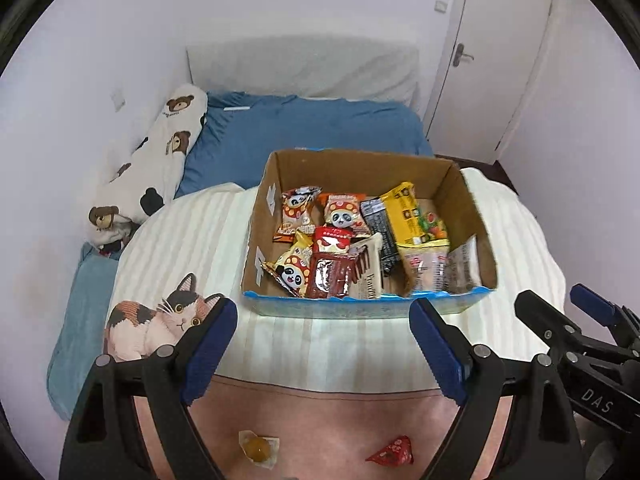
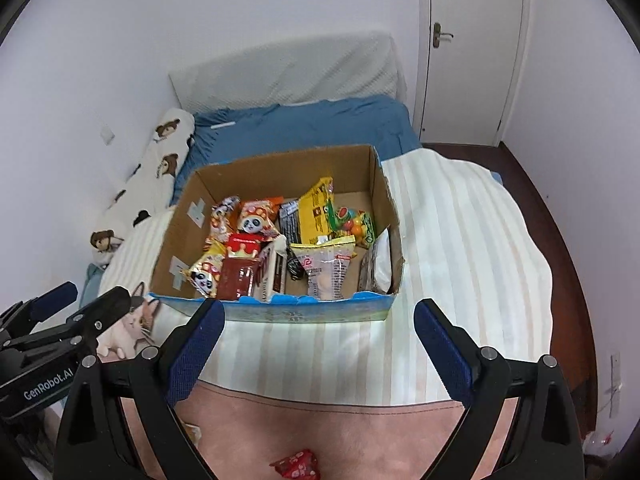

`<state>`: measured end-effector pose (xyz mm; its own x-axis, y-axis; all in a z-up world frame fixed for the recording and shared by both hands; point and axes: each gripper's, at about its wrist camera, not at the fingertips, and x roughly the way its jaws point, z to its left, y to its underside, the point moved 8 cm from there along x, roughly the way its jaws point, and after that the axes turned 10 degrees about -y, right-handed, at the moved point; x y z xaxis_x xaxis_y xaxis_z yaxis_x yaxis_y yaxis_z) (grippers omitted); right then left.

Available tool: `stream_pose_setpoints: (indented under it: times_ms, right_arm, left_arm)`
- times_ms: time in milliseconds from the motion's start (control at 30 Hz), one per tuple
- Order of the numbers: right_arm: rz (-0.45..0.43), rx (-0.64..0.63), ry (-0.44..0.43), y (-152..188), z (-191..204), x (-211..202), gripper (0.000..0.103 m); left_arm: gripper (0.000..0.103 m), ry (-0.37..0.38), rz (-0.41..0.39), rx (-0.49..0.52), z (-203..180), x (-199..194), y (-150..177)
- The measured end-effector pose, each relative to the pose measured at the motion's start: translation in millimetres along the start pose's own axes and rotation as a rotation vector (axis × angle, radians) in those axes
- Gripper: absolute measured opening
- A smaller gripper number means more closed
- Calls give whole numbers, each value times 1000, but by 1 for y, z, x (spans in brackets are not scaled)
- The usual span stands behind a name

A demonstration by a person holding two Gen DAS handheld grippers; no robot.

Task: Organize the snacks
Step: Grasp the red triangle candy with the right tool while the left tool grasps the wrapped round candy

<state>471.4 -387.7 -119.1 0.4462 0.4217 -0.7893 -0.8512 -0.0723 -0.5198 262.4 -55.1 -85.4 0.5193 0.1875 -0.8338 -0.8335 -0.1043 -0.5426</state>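
Note:
An open cardboard box (image 1: 478, 216) (image 2: 384, 196) stands on the striped blanket and holds several snack packets: panda-print bags (image 1: 294, 212) (image 2: 252, 224), a red packet (image 1: 330, 276), a yellow pack (image 1: 404, 212) (image 2: 316, 208). Two loose snacks lie on the pink cloth near me: a yellow jelly cup (image 1: 258, 448) and a red wrapped candy (image 1: 390, 454) (image 2: 296, 466). My left gripper (image 1: 322, 348) is open and empty above the blanket, short of the box. My right gripper (image 2: 316, 344) is open and empty beside it, also short of the box.
A striped blanket (image 1: 320, 340) with a cat print (image 1: 160, 320) covers the bed's near part over a blue sheet (image 1: 320, 128). A bear-print bolster (image 1: 160, 152) lies along the left wall. A white door (image 1: 496, 60) is at the back right.

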Motion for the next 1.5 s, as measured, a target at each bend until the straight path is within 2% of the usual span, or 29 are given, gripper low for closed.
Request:
stream_pose_setpoints:
  times_ms: [233, 367, 467, 533, 667, 800, 900, 1000, 1100, 1167, 1233, 1300, 1333, 1500]
  right_arm:
    - [-51, -4, -22, 8, 9, -41, 98]
    - [-67, 16, -28, 16, 10, -59, 102]
    - [-53, 42, -44, 27, 8, -59, 102]
    - [-32, 73, -69, 41, 4, -53, 102]
    - [102, 126, -107, 86, -2, -17, 102]
    - [278, 184, -120, 149, -8, 31, 102]
    - [404, 261, -144, 200, -12, 67, 102]
    - [487, 354, -148, 244, -20, 99, 101]
    - [524, 446, -159, 272, -26, 122, 92]
    - [538, 473, -164, 284, -27, 133, 79]
    - [534, 456, -153, 289, -25, 141, 77]
    - [510, 418, -127, 289, -22, 145, 69]
    - [502, 397, -112, 286, -20, 147, 61]
    - [490, 315, -75, 282, -10, 150, 59]
  left_arm:
    - [88, 12, -53, -9, 3, -39, 5]
    - [88, 39, -49, -18, 3, -51, 15]
    - [101, 39, -25, 5, 2, -48, 30]
    - [102, 42, -9, 0, 4, -41, 44]
    - [102, 38, 90, -7, 12, -10, 79]
    - [102, -11, 194, -20, 29, 29, 122]
    - [102, -28, 283, -64, 47, 56, 159]
    - [102, -40, 357, -109, 65, 74, 189]
    - [102, -69, 401, -151, 84, 88, 212]
    - [102, -78, 417, -184, 95, 95, 222]
    - [102, -97, 434, -204, 105, 103, 232]
    - [102, -105, 445, -210, 109, 110, 238]
    - [102, -109, 459, -209, 110, 116, 242]
    - [102, -69, 541, -243, 103, 142, 263]
